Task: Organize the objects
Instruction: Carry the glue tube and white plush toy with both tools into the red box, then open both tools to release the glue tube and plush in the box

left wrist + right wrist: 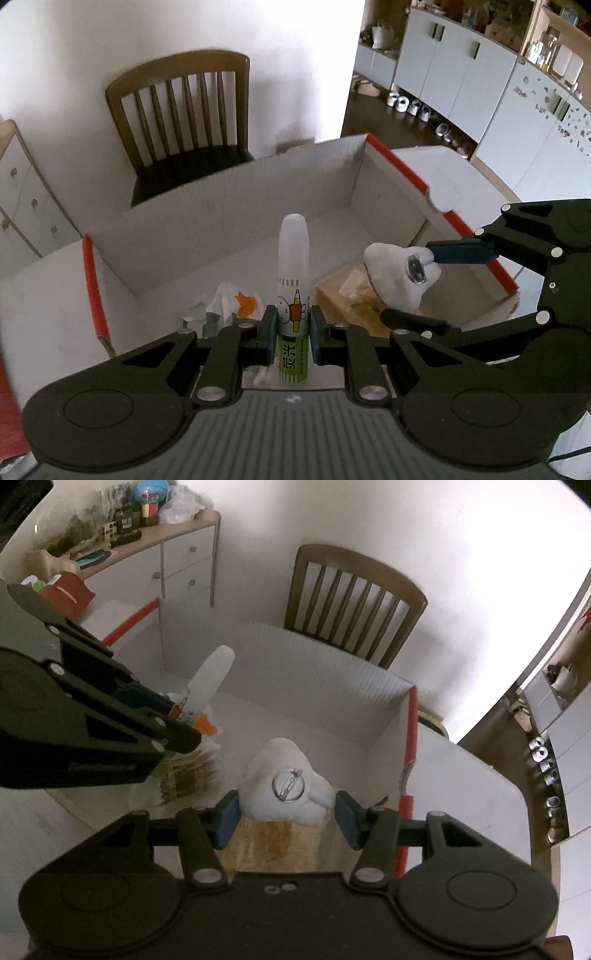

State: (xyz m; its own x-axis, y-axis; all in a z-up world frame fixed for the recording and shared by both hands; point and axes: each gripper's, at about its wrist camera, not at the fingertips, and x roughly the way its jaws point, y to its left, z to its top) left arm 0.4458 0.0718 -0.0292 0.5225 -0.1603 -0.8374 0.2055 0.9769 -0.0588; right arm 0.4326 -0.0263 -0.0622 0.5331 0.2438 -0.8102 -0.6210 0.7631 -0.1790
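Fingers: left gripper (pixel 291 325) clamps upright glue stick (pixel 293 280) | right gripper (pixel 286 814) grips plush (pixel 286 786) | both above box (pixel 236 192), drop straight down.

The left gripper (pixel 293 325) points steeply down, its jaws pinched tight on a glue stick (pixel 293 295) that stands up toward twelve o'clock in its own view. The right gripper (pixel 286 812) also tilts steeply down, its jaws about half spread and pressing a white plush (pixel 286 786) from both sides. In the left view the right gripper sits at three o'clock.
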